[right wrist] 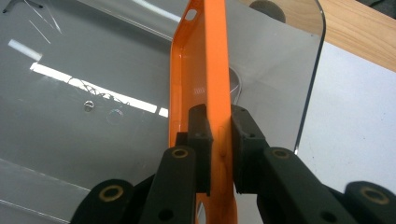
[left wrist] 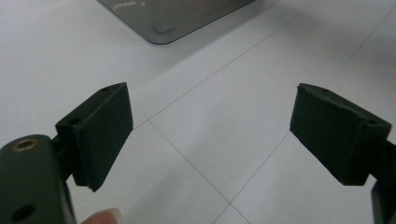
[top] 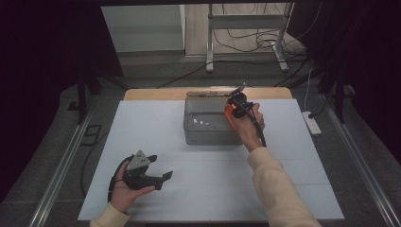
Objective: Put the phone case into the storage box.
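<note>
White table (top: 156, 127), right gripper (right wrist: 219, 140) clamped on orange phone case (right wrist: 203, 70) over grey box (top: 208, 125); left gripper (left wrist: 210, 135) wide open, empty.

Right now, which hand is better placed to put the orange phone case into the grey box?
The right. The right gripper is already shut on the orange phone case, directly over the grey box. The left gripper is open and holds nothing, low on the white table, apart from the box.

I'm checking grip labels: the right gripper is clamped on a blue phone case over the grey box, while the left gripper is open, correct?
The colour is wrong: the phone case is orange, as the right gripper view shows. The right gripper does clamp it over the grey box, and the left gripper is open.
</note>
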Demonstrator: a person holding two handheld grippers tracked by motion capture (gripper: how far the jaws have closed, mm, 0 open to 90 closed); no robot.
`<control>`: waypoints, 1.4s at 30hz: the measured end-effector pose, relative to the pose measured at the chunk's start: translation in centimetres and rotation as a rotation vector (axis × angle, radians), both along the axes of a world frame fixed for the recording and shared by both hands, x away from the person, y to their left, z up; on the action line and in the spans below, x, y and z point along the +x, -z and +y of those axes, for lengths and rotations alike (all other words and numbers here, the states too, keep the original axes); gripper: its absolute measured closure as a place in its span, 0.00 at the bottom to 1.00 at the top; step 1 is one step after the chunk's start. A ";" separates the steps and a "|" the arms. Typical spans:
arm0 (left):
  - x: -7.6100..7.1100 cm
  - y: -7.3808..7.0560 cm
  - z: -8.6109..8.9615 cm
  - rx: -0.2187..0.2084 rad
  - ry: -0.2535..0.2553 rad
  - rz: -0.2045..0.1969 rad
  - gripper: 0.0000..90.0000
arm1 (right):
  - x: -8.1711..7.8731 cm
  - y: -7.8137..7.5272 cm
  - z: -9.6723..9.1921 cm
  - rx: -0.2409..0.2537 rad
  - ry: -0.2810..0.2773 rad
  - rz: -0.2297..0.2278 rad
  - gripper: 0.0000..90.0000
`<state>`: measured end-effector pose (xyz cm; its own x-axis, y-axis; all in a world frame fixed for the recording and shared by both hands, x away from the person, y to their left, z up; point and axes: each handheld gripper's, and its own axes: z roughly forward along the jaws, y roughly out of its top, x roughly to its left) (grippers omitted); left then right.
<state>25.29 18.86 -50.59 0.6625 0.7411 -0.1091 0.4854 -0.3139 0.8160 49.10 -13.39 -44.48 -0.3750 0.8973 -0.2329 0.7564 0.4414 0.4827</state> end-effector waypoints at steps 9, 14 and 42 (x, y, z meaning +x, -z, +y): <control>0.0 0.0 0.0 0.000 0.001 -0.001 0.15 | 0.0 0.1 0.1 -0.016 0.006 0.009 0.88; 0.0 0.0 0.0 0.001 0.003 -0.001 0.14 | 0.1 0.3 0.1 -0.022 0.002 0.027 0.88; -0.1 -0.1 -0.1 0.001 0.012 -0.004 0.14 | -0.8 -1.5 -0.3 0.016 -0.041 -0.061 0.65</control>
<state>25.22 18.76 -50.53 0.6721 0.7329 -0.1054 0.4781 -0.3208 0.8176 48.26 -13.66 -42.99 -0.3975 0.8850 -0.2424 0.7068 0.4638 0.5342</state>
